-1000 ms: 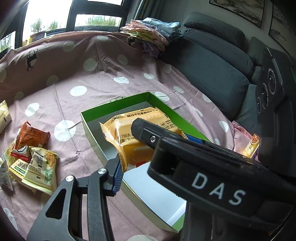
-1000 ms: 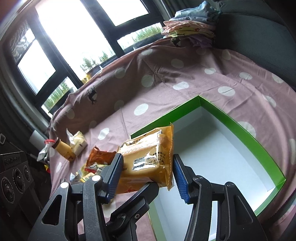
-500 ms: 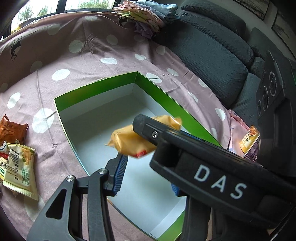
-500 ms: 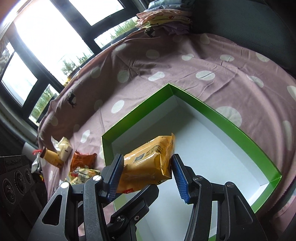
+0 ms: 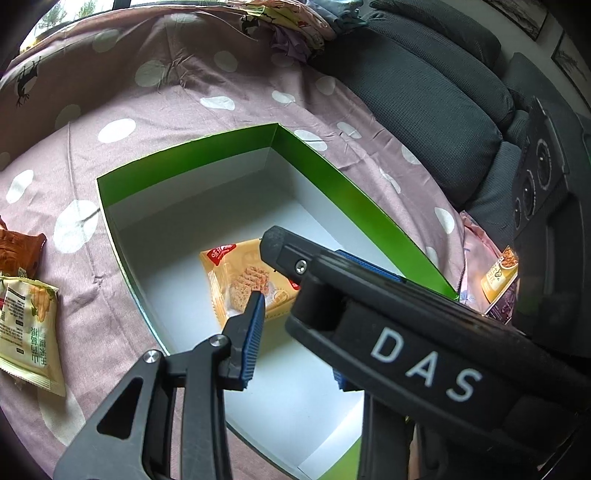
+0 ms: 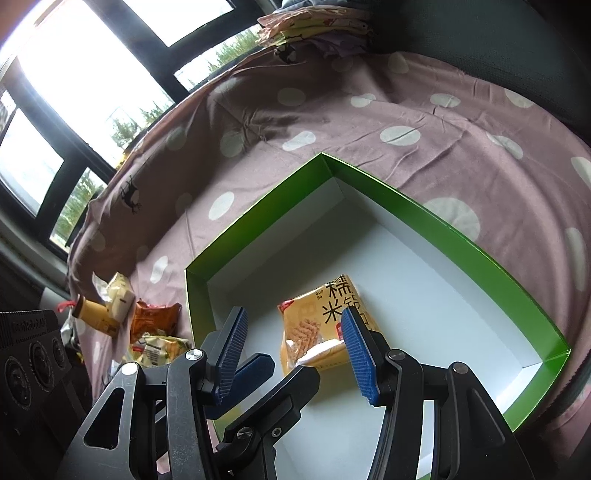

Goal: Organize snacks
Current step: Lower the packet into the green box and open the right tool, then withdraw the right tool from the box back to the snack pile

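Note:
A yellow rice-cracker packet (image 5: 236, 284) lies flat on the white floor of the green-walled box (image 5: 207, 155); it also shows in the right wrist view (image 6: 325, 325), inside the box (image 6: 443, 218). My right gripper (image 6: 295, 350) is open and empty just above the packet. My left gripper (image 5: 299, 328) hangs over the same spot; only its left finger shows clearly, the right gripper's body covers the other one, and the gap looks open.
Loose snacks lie on the spotted cloth left of the box: a yellow-green packet (image 5: 26, 328), an orange packet (image 5: 18, 251), a small bottle (image 6: 92, 314). Another packet (image 5: 498, 273) lies right of the box. A grey sofa (image 5: 424, 99) and folded clothes (image 6: 314, 29) stand behind.
My right gripper opened and let go of the yellow packet, which dropped flat onto the box floor. Both grippers moved closer over the box.

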